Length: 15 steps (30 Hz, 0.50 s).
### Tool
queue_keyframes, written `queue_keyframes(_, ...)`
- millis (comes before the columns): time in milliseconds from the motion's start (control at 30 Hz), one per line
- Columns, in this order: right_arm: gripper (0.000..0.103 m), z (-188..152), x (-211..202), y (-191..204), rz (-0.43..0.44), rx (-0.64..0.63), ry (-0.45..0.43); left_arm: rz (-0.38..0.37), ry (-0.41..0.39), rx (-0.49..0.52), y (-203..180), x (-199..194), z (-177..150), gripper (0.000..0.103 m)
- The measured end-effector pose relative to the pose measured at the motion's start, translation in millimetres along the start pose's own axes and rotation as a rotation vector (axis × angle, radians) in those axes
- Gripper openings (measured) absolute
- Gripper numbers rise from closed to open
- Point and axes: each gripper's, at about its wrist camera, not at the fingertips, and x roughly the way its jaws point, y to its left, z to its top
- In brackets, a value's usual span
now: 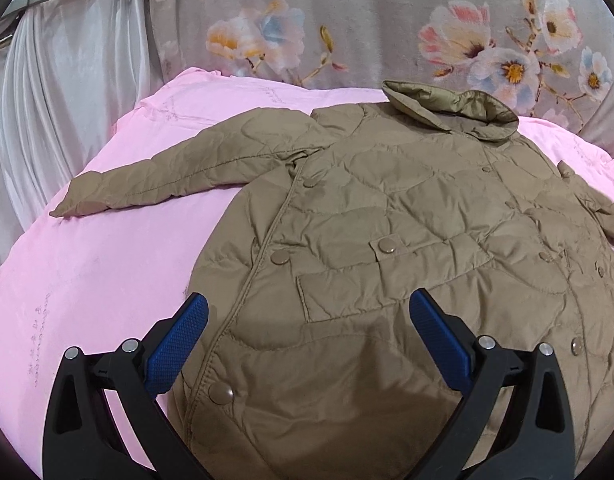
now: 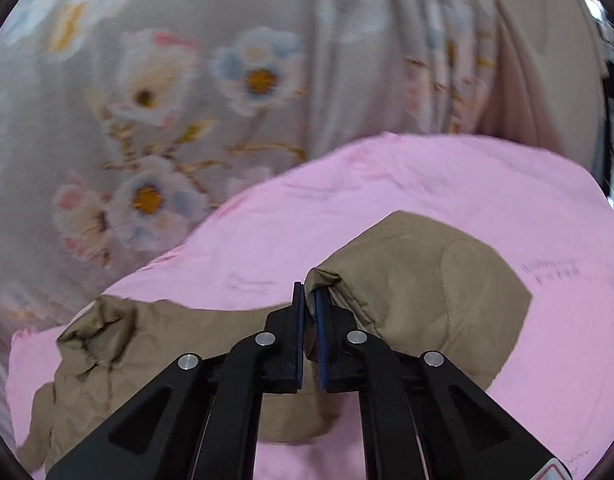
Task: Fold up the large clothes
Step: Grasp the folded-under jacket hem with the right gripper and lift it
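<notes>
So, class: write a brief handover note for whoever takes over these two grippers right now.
Left gripper: open, hovering over the jacket front, holding nothing.
Right gripper: shut on the sleeve cuff, lifting it.
The tan quilted jacket lies front up, buttoned, on the pink bedding; its other sleeve is spread out.
Done: one sleeve gripped.
Left: fold both sleeves in, then the body.

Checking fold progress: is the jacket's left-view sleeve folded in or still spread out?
Spread out. In the left wrist view the sleeve lies straight out from the jacket onto the pink bedding, not laid over the body.
</notes>
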Motion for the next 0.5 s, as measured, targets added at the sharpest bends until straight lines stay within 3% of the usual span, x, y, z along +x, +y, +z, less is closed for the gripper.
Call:
queue_keyframes(100,0.006,-6.1,-23.1,99.9,0.146,-0.184,-0.017,0.000,-0.006,0.006,-0.9,-0.1,-1.9,0.098)
queue_keyframes(200,0.006,-32.9,-31.7,187.2,0.280,-0.310,0.023,-0.009,-0.015,-0.006,1.2,-1.1,-2.7,0.098)
queue_keyframes(400,0.012,-114.4,-19.4,302.0,0.431,-0.487,0.137,-0.047,-0.003,-0.039,8.0,1.2,-2.2,0.098)
queue_keyframes(433,0.014,-123.5,-18.1,311.5,0.446,-0.501,0.154,-0.052,-0.001,-0.041,8.2,1.5,-2.1,0.098)
queue_keyframes(500,0.038,-138.8,-20.5,328.4,0.477,-0.511,0.169,-0.071,0.005,-0.047,9.8,2.5,-1.8,0.098)
